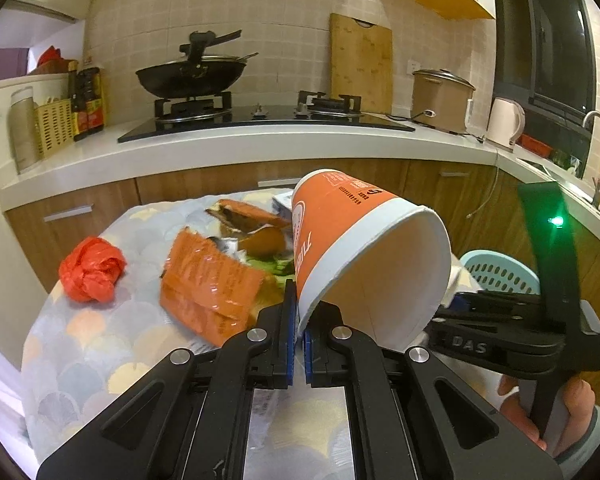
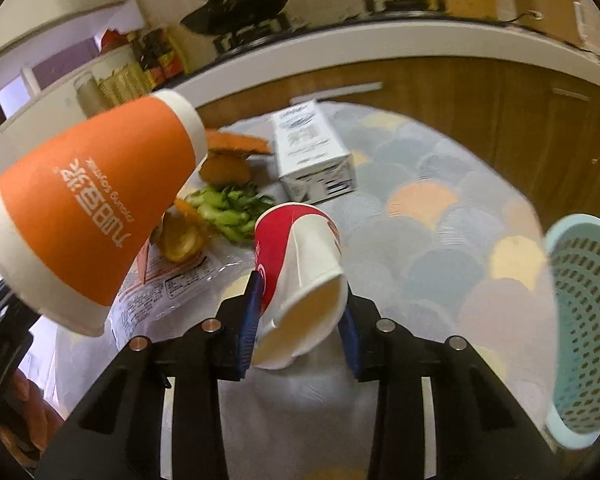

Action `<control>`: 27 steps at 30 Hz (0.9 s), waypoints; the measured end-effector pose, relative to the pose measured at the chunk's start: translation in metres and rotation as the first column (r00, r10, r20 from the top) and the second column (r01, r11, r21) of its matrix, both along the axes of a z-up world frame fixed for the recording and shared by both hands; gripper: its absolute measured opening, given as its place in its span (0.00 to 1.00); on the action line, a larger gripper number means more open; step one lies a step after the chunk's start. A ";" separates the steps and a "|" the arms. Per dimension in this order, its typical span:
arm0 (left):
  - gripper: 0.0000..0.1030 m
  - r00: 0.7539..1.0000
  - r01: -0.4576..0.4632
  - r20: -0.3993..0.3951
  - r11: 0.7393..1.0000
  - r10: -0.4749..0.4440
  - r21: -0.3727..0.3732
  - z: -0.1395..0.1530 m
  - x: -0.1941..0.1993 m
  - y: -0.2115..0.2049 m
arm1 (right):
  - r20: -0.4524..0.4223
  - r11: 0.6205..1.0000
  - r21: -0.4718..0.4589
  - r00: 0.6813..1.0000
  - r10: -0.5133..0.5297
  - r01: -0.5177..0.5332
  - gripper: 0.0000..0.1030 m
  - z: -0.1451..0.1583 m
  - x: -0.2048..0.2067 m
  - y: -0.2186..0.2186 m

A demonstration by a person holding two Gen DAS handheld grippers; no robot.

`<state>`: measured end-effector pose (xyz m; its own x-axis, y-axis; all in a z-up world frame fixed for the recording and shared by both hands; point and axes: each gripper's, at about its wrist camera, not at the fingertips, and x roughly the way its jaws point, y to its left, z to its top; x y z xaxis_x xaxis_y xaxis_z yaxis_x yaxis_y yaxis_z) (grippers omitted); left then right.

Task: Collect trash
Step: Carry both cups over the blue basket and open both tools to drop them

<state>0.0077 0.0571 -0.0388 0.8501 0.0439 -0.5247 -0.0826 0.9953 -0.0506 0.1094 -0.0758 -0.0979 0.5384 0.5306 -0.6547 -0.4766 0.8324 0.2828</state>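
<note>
Orange cup point(image 1: 364, 256) rim pinched in left claw point(image 1: 298, 320), red cup point(image 2: 300, 280) squeezed between right claw point(image 2: 300, 320)

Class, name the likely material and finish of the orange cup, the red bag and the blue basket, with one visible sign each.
Orange cup: probably coated paper; rolled rim, matte white inside with a seam.
Red bag: thin glossy plastic film, crumpled into a knot.
Blue basket: likely moulded plastic; smooth, evenly perforated wall.
</note>
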 end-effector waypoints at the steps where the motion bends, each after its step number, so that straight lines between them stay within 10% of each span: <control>1: 0.01 1.000 0.007 -0.001 1.000 -0.007 0.001 0.001 0.002 -0.004 | 0.014 1.000 0.001 1.000 -0.017 0.017 0.31 0.003 -0.001 -0.009; 17: 0.01 0.984 0.175 -0.023 0.984 -0.176 -0.012 0.004 0.056 -0.115 | 0.139 0.961 -0.038 0.954 -0.265 0.273 0.31 0.029 -0.004 -0.154; 27: 0.01 0.920 0.348 -0.180 0.937 -0.349 -0.039 -0.037 0.111 -0.205 | 0.049 0.903 -0.072 0.906 -0.420 0.423 0.32 -0.007 0.013 -0.238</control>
